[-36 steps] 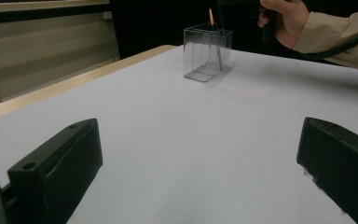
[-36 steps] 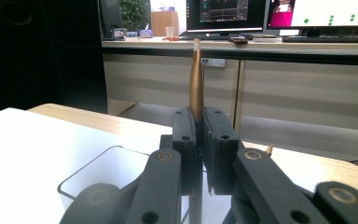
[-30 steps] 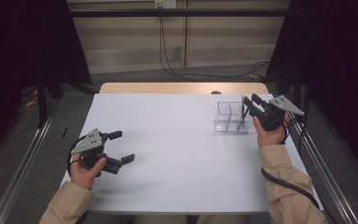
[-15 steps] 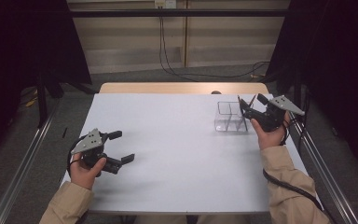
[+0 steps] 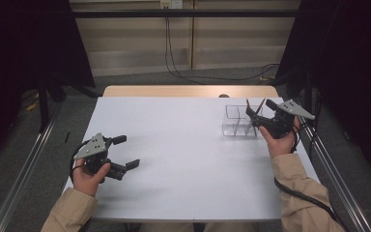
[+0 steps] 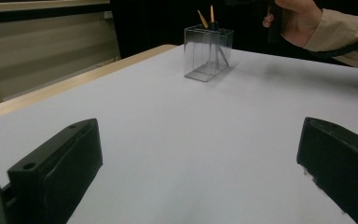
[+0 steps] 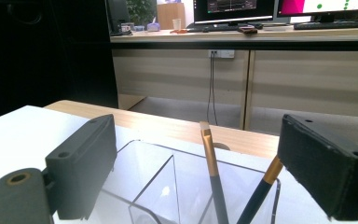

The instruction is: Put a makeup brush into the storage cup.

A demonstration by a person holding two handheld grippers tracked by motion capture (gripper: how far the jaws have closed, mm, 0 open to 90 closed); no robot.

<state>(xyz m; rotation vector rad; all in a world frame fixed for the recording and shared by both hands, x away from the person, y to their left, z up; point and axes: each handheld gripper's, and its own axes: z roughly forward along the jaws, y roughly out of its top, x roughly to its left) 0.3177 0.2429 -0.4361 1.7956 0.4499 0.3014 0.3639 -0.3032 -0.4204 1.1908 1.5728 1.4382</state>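
A clear plastic box (image 5: 238, 122) with divided compartments stands at the table's far right. Two dark brushes with gold ferrules (image 5: 248, 105) (image 5: 261, 104) lean upright in it. My right gripper (image 5: 260, 109) hovers just above the box, open; its jaws have just been opening. In the right gripper view the flat-tipped brush (image 7: 211, 168) and the second brush (image 7: 262, 189) stand between the right gripper's (image 7: 200, 156) spread jaws, neither one pressed. My left gripper (image 5: 125, 152) rests open and empty at the near left. The left gripper view shows its jaws (image 6: 200, 158) wide apart, pointing at the box (image 6: 208, 54).
The white table top (image 5: 183, 154) lies bare between the hands, with a wooden strip (image 5: 188, 91) along its far edge. Metal rails (image 5: 24, 164) run beside both sides. Cables hang from a wall socket behind. A desk with monitors (image 7: 242, 7) stands farther back.
The right gripper's jaws have spread apart over the box. Both hands have stayed where they were, and the left gripper is unchanged.
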